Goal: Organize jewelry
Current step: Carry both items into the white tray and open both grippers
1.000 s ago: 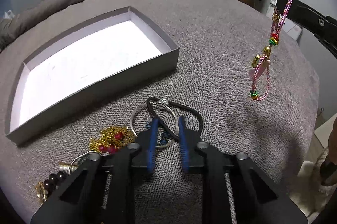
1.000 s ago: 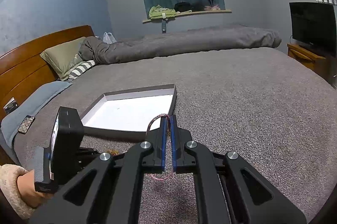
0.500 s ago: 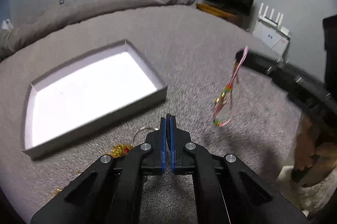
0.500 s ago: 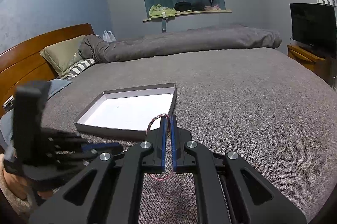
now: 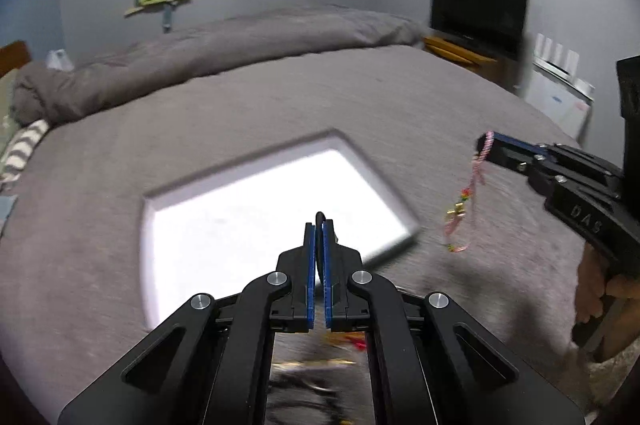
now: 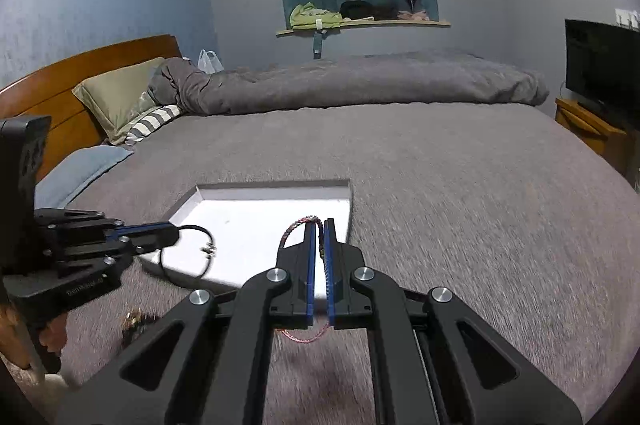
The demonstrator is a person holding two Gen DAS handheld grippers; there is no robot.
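The shallow grey box (image 6: 349, 203) with a white floor lies open on the grey bed (image 6: 460, 185), and it serves as the landmark here.

The left gripper (image 6: 176, 233) hangs above the near left corner of the box, its jaws pinched tight on a dark cord bracelet (image 6: 188, 253). The cord loops out from the jaw tips and dangles over the white floor of the box, a small metal fitting (image 6: 208, 248) on its far side. In the left wrist view only a short dark arc of the cord (image 5: 319, 215) rises between the blue pads (image 5: 309, 265), above the box (image 5: 362, 155).

The right gripper (image 5: 486, 145) is to the right of the box, clear of its rim and over the bedcover. Its jaws are closed on a pink braided bracelet (image 5: 466, 209), which hangs straight down from the tips, with gold and coloured beads (image 5: 460, 207) along the lower part. In the right wrist view the pink braid (image 6: 298, 223) arches out of the narrow gap at the tips of the right gripper (image 6: 319, 225), in front of the near right corner of the box, and its lower loop shows beneath the jaws.

Blurred gold and red jewelry (image 5: 340, 339) lies on the bed nearer than the box, under the left gripper.
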